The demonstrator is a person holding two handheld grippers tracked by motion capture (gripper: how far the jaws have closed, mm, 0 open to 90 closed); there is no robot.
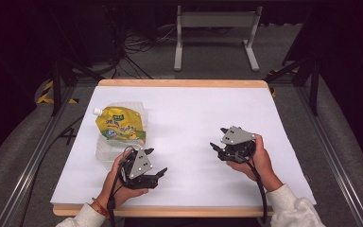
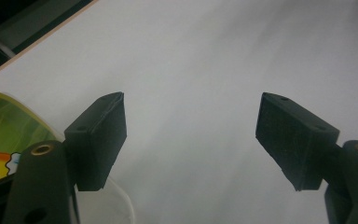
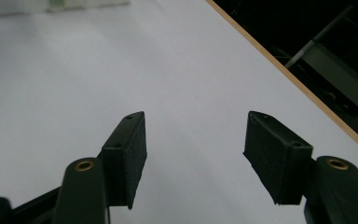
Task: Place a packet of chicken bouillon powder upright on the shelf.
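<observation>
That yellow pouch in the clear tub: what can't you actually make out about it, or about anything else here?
- Yellow pouch: its print is too small to read in the high view; in the left gripper view the frame edge and a jaw cut it off.
- Clear tub: its near end is hidden behind the left gripper.
- Right gripper: its grey plate partly covers its jaws in the high view.
</observation>
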